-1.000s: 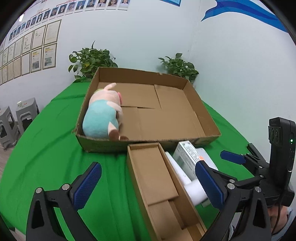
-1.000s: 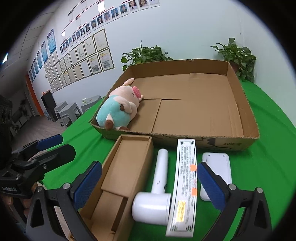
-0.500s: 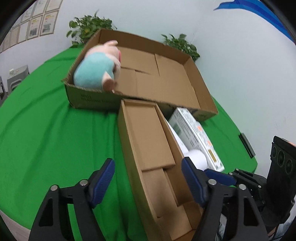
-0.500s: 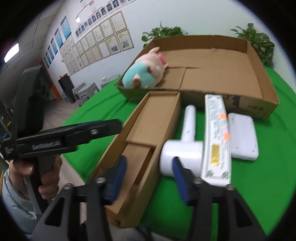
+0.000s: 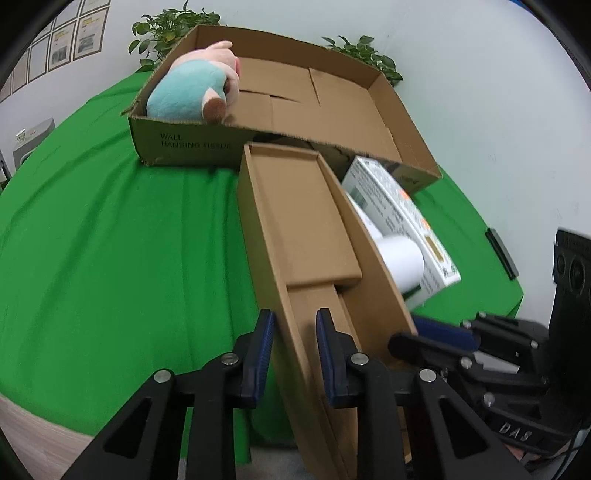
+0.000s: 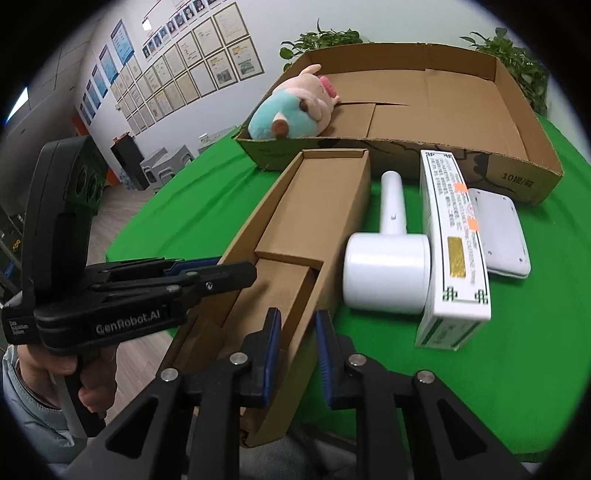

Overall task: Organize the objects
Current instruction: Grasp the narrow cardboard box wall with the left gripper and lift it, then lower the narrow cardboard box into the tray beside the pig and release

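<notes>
A long narrow cardboard box (image 5: 306, 236) (image 6: 295, 236) lies on the green table, its near end over the front edge. My left gripper (image 5: 293, 341) is shut on its left wall. My right gripper (image 6: 297, 341) is shut on its right wall. A white handheld device (image 6: 388, 266), a white printed carton (image 6: 454, 243) and a flat white device (image 6: 498, 229) lie to the right of the box. A plush pig (image 5: 192, 92) (image 6: 291, 107) lies in the large open cardboard box (image 5: 388, 122) (image 6: 517, 122) behind.
The green table (image 5: 110, 240) stretches to the left of the narrow box. Potted plants (image 5: 166, 29) stand behind the large box by the wall. Stools (image 6: 166, 166) stand on the floor to the left.
Both grippers moved down and forward onto the near end of the narrow box and went from wide open to shut on its side walls.
</notes>
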The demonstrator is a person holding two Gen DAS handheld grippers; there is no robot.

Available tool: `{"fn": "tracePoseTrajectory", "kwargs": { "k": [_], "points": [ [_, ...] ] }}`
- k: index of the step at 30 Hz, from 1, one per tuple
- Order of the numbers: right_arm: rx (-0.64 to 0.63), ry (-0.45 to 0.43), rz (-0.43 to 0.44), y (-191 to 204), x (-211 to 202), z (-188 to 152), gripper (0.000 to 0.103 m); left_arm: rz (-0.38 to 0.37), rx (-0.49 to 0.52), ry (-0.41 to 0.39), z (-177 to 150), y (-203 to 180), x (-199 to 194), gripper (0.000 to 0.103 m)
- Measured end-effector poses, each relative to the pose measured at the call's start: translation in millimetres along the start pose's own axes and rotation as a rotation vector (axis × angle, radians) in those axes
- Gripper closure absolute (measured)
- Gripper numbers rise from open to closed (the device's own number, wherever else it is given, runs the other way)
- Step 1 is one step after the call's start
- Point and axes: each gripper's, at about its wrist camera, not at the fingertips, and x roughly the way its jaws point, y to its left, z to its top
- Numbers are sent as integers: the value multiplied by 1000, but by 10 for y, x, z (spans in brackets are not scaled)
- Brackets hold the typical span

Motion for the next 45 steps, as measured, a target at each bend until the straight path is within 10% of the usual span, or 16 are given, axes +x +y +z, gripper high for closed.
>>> {"fn": "tracePoseTrajectory", "kwargs": {
  "k": [12,21,33,45],
  "points": [
    [-13,-10,-108,94,175,-1,83,96,26,-32,-160,-124,10,88],
    [-29,-182,-103,202,-159,130,85,137,76,-187,-49,-274,-423,88],
    [-98,-420,-186,44,-498,1161,86,139,183,-437,1069,-596,-725,89],
    [-86,-315,-172,-334,45,2112,86,197,246,-438,2365,-483,-328,89]
  ]
}}
